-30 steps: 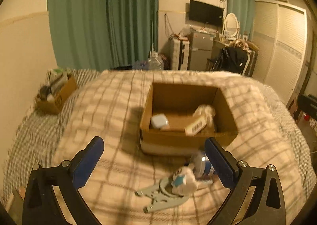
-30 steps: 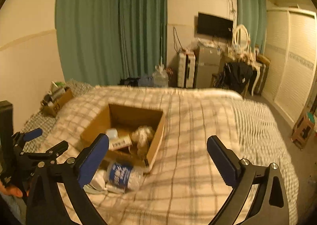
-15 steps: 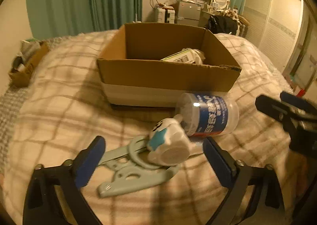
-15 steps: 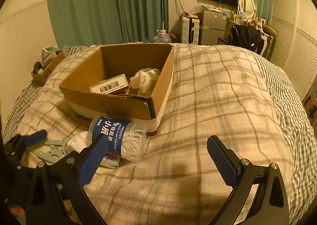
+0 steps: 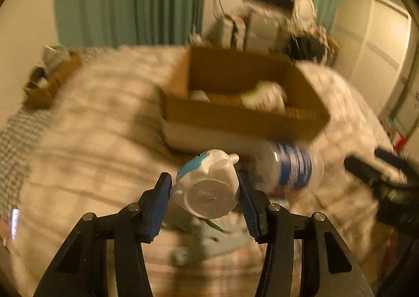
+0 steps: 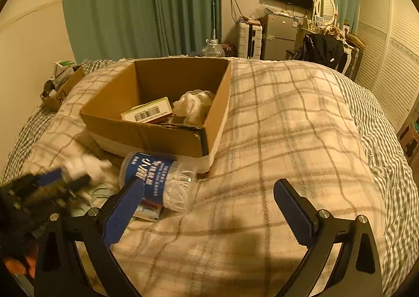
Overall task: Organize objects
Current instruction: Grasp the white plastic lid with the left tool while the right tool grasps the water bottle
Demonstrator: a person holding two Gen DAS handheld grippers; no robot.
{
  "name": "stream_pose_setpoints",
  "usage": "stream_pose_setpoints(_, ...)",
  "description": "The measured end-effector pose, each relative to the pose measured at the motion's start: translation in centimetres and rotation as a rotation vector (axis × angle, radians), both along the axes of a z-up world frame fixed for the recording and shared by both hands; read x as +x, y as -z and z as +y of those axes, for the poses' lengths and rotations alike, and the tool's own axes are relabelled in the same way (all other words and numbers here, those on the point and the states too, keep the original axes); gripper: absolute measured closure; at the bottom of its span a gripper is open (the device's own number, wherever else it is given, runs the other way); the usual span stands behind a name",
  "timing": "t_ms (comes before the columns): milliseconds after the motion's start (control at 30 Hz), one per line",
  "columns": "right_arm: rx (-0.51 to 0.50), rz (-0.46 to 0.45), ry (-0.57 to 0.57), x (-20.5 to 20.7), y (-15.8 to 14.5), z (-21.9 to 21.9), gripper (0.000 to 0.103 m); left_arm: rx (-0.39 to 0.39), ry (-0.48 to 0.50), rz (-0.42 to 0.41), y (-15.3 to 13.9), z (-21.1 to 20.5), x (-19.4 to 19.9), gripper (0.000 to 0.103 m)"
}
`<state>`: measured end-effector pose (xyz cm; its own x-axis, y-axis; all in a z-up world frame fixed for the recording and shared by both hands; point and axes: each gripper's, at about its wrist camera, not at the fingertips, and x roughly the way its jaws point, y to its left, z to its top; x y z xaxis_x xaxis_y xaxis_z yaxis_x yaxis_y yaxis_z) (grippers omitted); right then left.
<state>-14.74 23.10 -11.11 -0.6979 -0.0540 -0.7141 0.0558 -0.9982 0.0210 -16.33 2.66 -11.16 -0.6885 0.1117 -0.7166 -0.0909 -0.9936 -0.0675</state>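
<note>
My left gripper point(image 5: 204, 196) is shut on a small white toy figure with a blue patch point(image 5: 208, 187), held just above the bed; the view is blurred by motion. In the right wrist view it shows as a blur point(image 6: 81, 168). A pale green plastic clip point(image 5: 209, 239) lies under it. A clear jar with a blue label point(image 6: 159, 181) lies on its side against the open cardboard box point(image 6: 157, 137), also in the left wrist view point(image 5: 290, 166). The box holds a barcoded carton point(image 6: 146, 113) and a white cloth bundle point(image 6: 192, 107). My right gripper point(image 6: 209, 205) is open and empty over the blanket.
The plaid blanket point(image 6: 288, 126) covers the bed. A second small cardboard box with items point(image 6: 61, 87) sits at the far left edge by the wall. Green curtains, a fridge and a wardrobe stand beyond the bed.
My left gripper has closed on the white toy figure and lifted it off the green clip. My right gripper has stayed open and moved slightly.
</note>
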Motion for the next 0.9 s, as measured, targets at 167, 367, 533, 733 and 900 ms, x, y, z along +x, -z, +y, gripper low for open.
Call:
stream_pose_setpoints(167, 0.03, -0.026, -0.034, -0.9, -0.8, -2.6, 0.003, -0.066, -0.071, 0.069, -2.4, -2.6, -0.9, 0.051)
stream_pose_setpoints(367, 0.068, -0.127, -0.051, -3.7, 1.9, -6.5, 0.003, -0.037, -0.071, 0.044, -1.0, -4.5, -1.2, 0.051)
stream_pose_setpoints(533, 0.133, -0.167, -0.029, -5.1, 4.2, -7.5, 0.003, -0.028, -0.046, 0.038, -0.5, -4.5, -1.3, 0.051)
stream_pose_setpoints(733, 0.136, -0.205, -0.006, -6.1, 5.7, -7.3, 0.006, -0.011, -0.035, 0.016, 0.2, -4.6, -1.3, 0.051)
stream_pose_setpoints(900, 0.101, -0.177, -0.043, -5.0, 4.9, -7.4, 0.009, 0.011, -0.044, 0.021, -0.3, -5.0, -0.5, 0.051)
